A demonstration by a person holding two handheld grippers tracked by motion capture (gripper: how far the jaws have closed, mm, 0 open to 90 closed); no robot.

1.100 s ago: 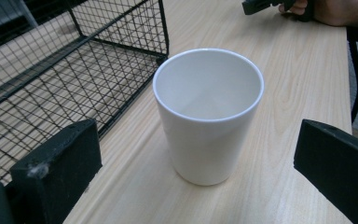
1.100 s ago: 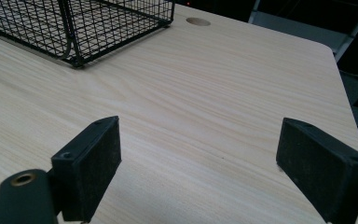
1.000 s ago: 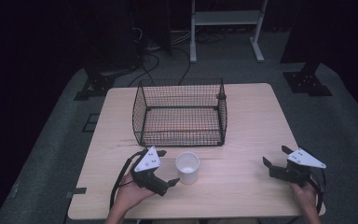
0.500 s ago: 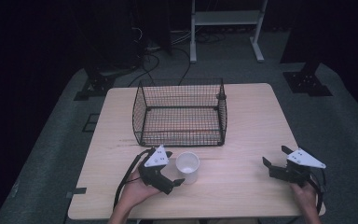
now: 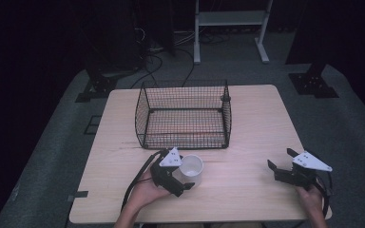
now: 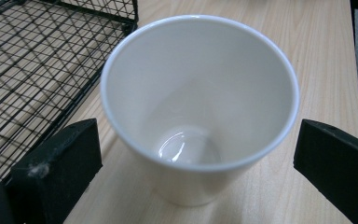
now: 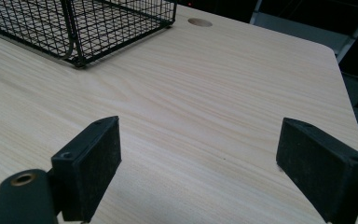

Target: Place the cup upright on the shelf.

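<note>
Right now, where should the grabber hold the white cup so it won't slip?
Hold the white cup by its outer wall, one jaw on each side, a bit below the rim. It stands upright, round and wider at the top, so a squeeze under the rim keeps it from sliding down. Come from the near side, as the left gripper does, since the wire basket stands behind it.

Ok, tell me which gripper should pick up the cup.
Left. The left gripper already has its open jaws either side of the cup, beside the basket. The right gripper is open over bare table, far from it.
</note>
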